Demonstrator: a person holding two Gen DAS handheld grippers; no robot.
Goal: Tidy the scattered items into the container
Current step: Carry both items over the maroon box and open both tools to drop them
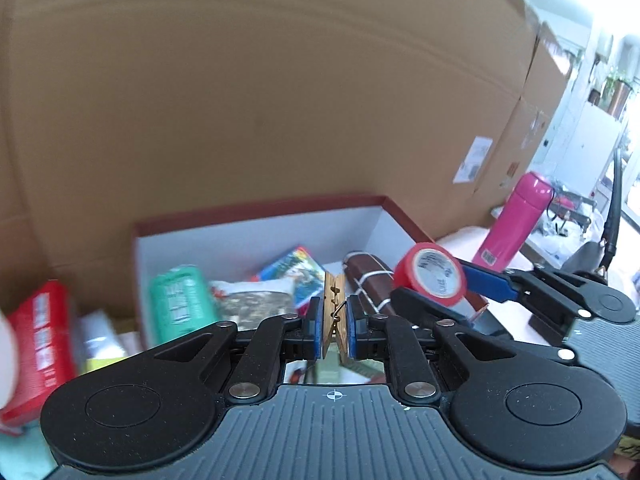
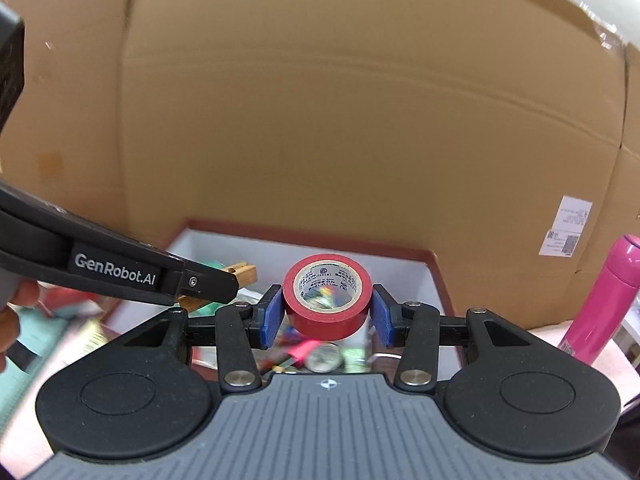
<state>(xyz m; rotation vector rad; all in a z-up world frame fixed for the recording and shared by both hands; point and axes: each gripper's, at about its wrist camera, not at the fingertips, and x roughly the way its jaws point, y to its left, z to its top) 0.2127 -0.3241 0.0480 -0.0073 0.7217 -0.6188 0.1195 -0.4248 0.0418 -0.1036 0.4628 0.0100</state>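
Note:
My left gripper [image 1: 334,326] is shut on a wooden clothespin [image 1: 334,312], held above the near edge of a red-rimmed box [image 1: 260,206] with white inner walls. My right gripper [image 2: 326,314] is shut on a roll of red tape [image 2: 326,312], its blue pads pressing both sides; the same red tape [image 1: 430,280] shows at the right of the left wrist view, over the box's right side. Inside the box lie a green packet [image 1: 178,304], a colourful packet [image 1: 298,270], a speckled pouch [image 1: 256,302] and a brown roll tied with white cord [image 1: 370,280]. The left gripper [image 2: 208,286] with the clothespin [image 2: 242,274] enters the right wrist view from the left.
A tall cardboard wall [image 1: 260,92] stands right behind the box. A pink bottle [image 1: 516,220] stands upright to the right of the box. A red packet [image 1: 40,344] and white items [image 1: 100,340] lie left of the box. A hand [image 2: 12,320] shows at the left edge.

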